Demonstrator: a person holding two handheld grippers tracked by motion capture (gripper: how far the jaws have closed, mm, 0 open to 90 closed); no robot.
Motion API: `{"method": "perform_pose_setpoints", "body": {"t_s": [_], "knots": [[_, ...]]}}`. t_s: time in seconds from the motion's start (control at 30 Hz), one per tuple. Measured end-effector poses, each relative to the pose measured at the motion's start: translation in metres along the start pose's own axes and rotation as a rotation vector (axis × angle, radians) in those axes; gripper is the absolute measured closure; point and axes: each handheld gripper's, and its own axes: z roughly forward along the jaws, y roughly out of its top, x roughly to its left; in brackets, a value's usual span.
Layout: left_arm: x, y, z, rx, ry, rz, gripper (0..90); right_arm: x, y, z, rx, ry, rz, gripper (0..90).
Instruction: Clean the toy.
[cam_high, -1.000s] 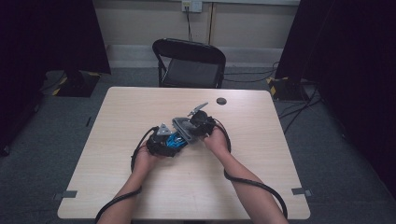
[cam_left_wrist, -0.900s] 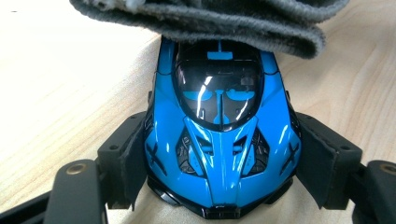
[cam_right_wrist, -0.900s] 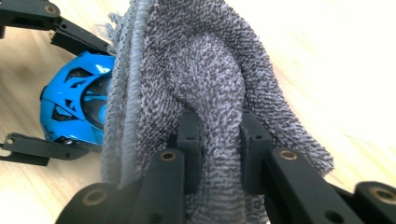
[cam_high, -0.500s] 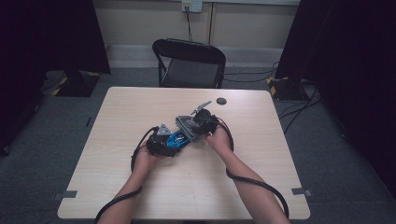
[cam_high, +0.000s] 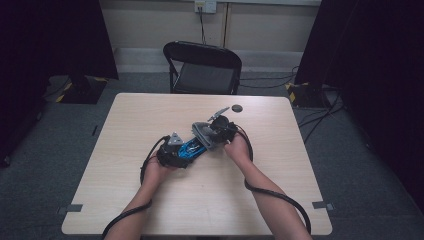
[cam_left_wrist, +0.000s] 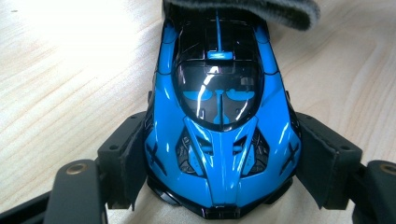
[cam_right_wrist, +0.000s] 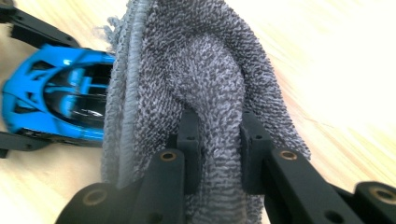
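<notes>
Wiping item: blue toy car (cam_left_wrist: 219, 116), on the bench (cam_high: 125, 130), clamped at both flanks by the left hand-held gripper (cam_left_wrist: 219, 186). Grey cloth (cam_right_wrist: 205, 93), pinched in the closed right hand-held gripper (cam_right_wrist: 217, 154), rests against the car's far end. Risk: hard strokes could push the glossy car out of its hold or snag the cloth.

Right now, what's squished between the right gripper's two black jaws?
A fold of the grey cloth, seen in the right gripper view. The right gripper pinches it right beside the blue toy car.
</notes>
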Motion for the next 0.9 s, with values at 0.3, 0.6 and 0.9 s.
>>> {"method": "perform_pose_setpoints", "body": {"t_s": [0.3,0.6,0.9], "knots": [[0.000,0.000,0.000,0.001,0.001,-0.003,26.0,-0.014,-0.014,-0.002,-0.003,-0.001,0.057,74.5],[0.000,0.000,0.000,0.001,-0.002,-0.003,25.7,-0.017,-0.027,-0.012,-0.020,0.002,0.045,74.4],[-0.003,0.001,0.002,0.017,-0.009,0.006,17.9,-0.026,-0.051,-0.025,-0.028,0.020,0.073,74.1]]}}
